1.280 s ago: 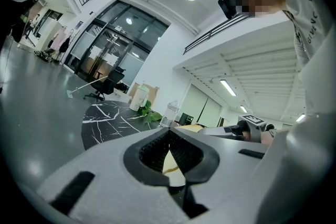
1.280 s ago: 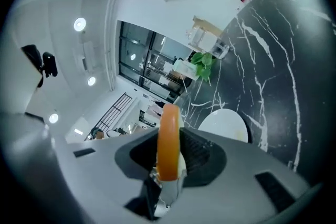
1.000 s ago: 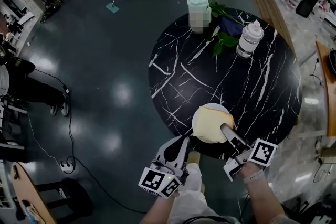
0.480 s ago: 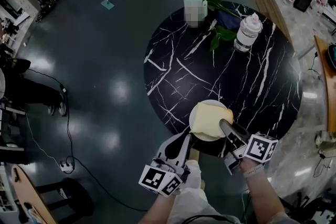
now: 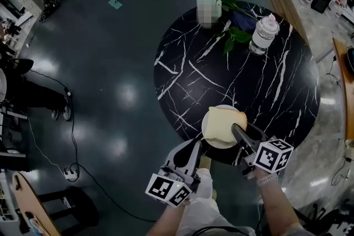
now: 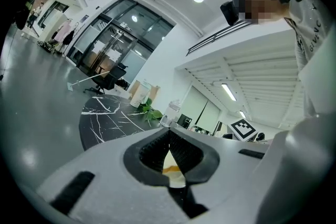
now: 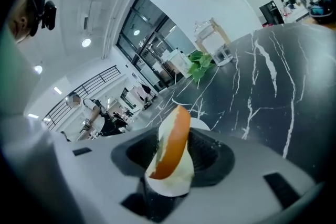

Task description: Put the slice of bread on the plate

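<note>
Now my right gripper (image 5: 239, 132): jaws just been opening, stand apart. Pale slice of bread with brown crust (image 5: 224, 122) sits between them, not squeezed. Bread lies on round white plate (image 5: 215, 145). Plate sits close to near edge of round black marble table (image 5: 243, 69). Lots of bare top past plate. My left gripper (image 5: 192, 146): jaws closed, empty, off table edge, over floor.

Left gripper (image 5: 194, 146) is held level just off the bench's (image 5: 182, 69) near edge, fingers closed together, empty. Right gripper (image 5: 238, 132) tilts down over that edge; its fingers have just been opening, loose around the slice of bread (image 7: 170, 152).
</note>
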